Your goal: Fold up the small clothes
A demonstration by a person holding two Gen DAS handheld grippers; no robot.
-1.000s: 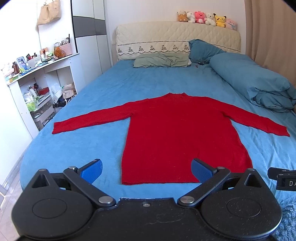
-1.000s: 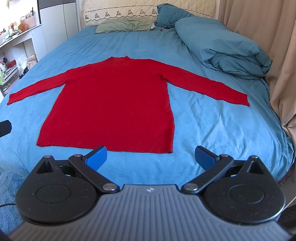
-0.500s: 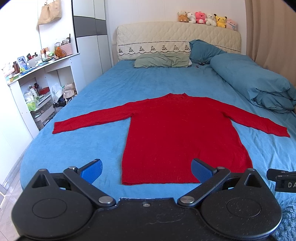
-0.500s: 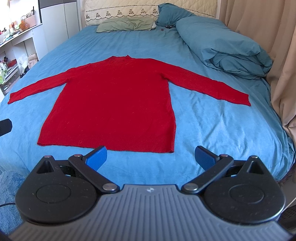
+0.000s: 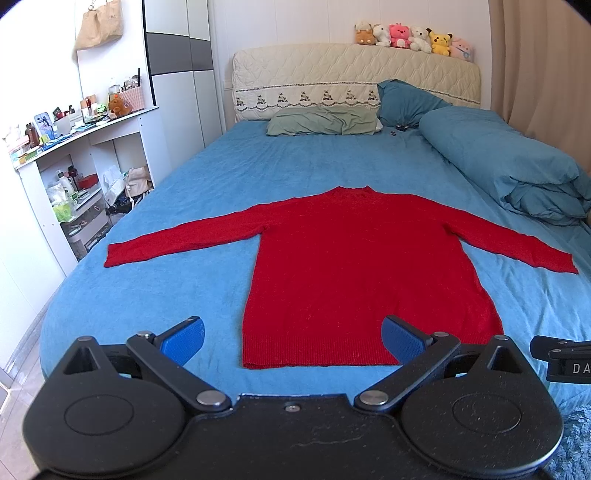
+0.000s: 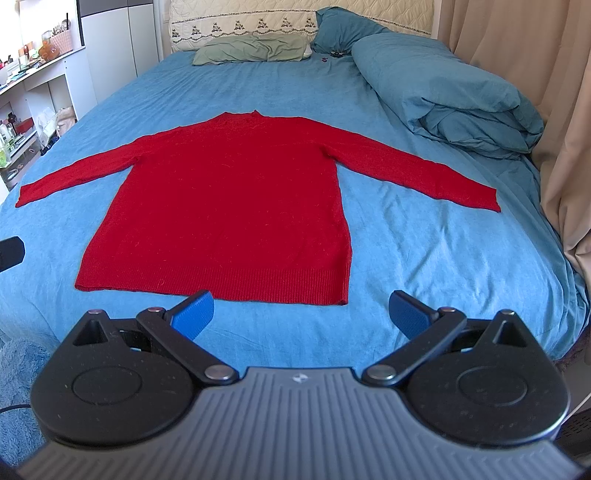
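Observation:
A red long-sleeved sweater (image 5: 354, 273) (image 6: 229, 206) lies flat and face down on the blue bed sheet (image 5: 258, 170), both sleeves spread out to the sides and its ribbed hem toward me. My left gripper (image 5: 291, 341) hovers open just short of the hem's left part, blue pads wide apart and holding nothing. My right gripper (image 6: 301, 314) is open too, near the hem's right corner, with nothing between its fingers. Each gripper's edge peeks into the other's view.
A rolled teal duvet (image 6: 454, 96) lies along the bed's right side, by a beige curtain (image 6: 546, 110). Pillows (image 5: 325, 123) rest at the headboard, which carries several plush toys (image 5: 410, 35). White cluttered shelves (image 5: 70, 177) stand left of the bed.
Both views have crept slightly closer to the sweater's hem. The sweater has not moved and both grippers stay open.

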